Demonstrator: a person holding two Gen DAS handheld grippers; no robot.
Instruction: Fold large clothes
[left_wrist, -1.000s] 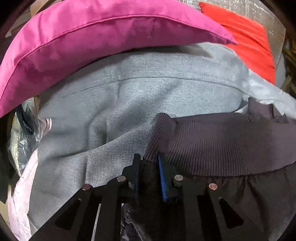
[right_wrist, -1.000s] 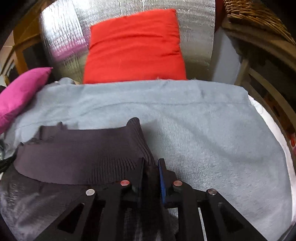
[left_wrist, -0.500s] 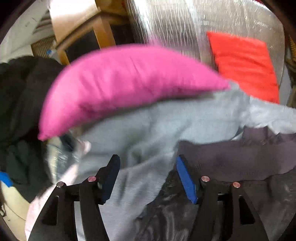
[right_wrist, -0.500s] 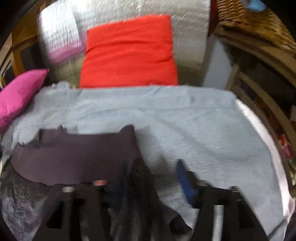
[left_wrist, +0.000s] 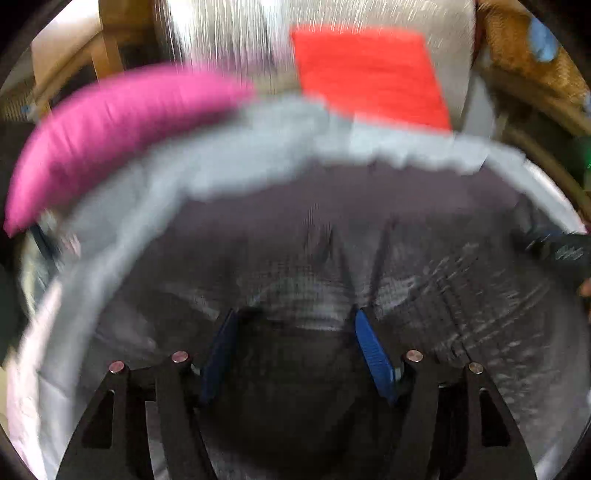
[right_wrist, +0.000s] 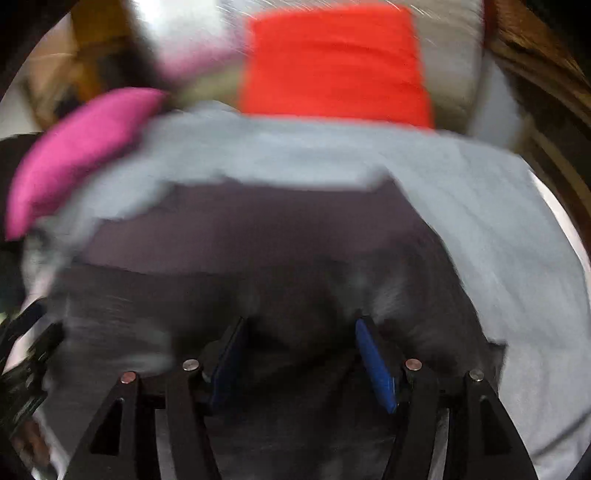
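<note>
A dark jacket with a ribbed purple-brown hem (left_wrist: 332, 206) lies spread on a grey blanket (left_wrist: 258, 147); both views are motion-blurred. My left gripper (left_wrist: 295, 317) hovers over the jacket's shiny dark body, its jaws opening, blue pads (left_wrist: 373, 354) wide apart and pressing on nothing. My right gripper (right_wrist: 301, 323) is open above the same jacket (right_wrist: 240, 240), with cloth beneath its pads but not pinched. A black gripper frame shows at the left edge of the right wrist view (right_wrist: 22, 354).
A pink cushion (left_wrist: 110, 122) lies at the back left and a red cushion (left_wrist: 369, 74) leans on a silver foil backrest (left_wrist: 229, 33). A wicker piece (left_wrist: 524, 55) and wooden frame stand at the right. The grey blanket (right_wrist: 480, 221) runs to the right edge.
Both grippers let go of the jacket's hem corners and stand wide apart. Both have pulled back over the jacket's body, the left one sweeping right.
</note>
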